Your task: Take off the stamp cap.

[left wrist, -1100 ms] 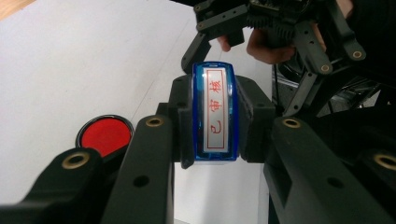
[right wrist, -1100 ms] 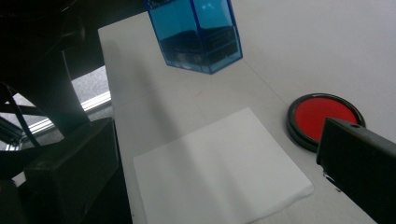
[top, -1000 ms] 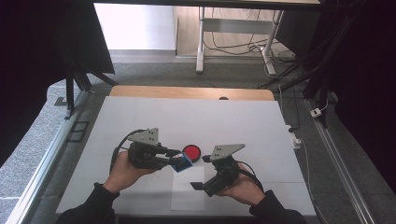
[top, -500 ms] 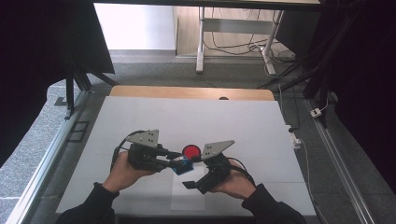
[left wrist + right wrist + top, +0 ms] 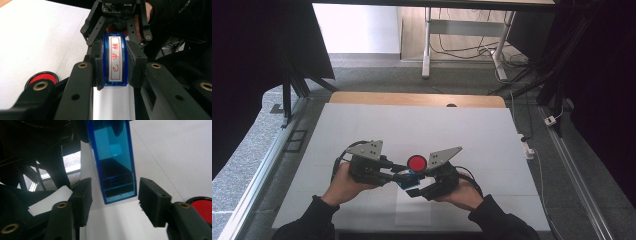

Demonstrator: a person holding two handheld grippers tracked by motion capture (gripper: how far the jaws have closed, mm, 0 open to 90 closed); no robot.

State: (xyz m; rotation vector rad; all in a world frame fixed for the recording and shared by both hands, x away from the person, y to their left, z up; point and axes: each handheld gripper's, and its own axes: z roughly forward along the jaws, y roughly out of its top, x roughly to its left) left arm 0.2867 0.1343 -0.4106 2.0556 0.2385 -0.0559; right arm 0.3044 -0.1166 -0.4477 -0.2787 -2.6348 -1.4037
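A blue see-through stamp (image 5: 115, 61) with a white label of red characters is clamped between the pads of my left gripper (image 5: 115, 65), held above the white table (image 5: 412, 125). My right gripper (image 5: 116, 197) faces it head on. Its jaws have just been closing and now flank the stamp's far end (image 5: 117, 182), with a small gap on each side. In the high view the left gripper (image 5: 401, 176) and right gripper (image 5: 412, 182) meet tip to tip at the stamp (image 5: 404, 183). A round red ink pad (image 5: 416, 162) lies on the table just behind them.
A white paper sheet (image 5: 414, 210) lies on the table under the hands, near the front edge. A wooden strip (image 5: 417, 99) borders the table's far side. Metal rails (image 5: 262, 170) run along both sides. The red pad (image 5: 200, 207) lies close to my right gripper's right jaw.
The right gripper has shifted left toward the left gripper and its jaws have narrowed around the stamp's end. The left gripper and the stamp have stayed still.
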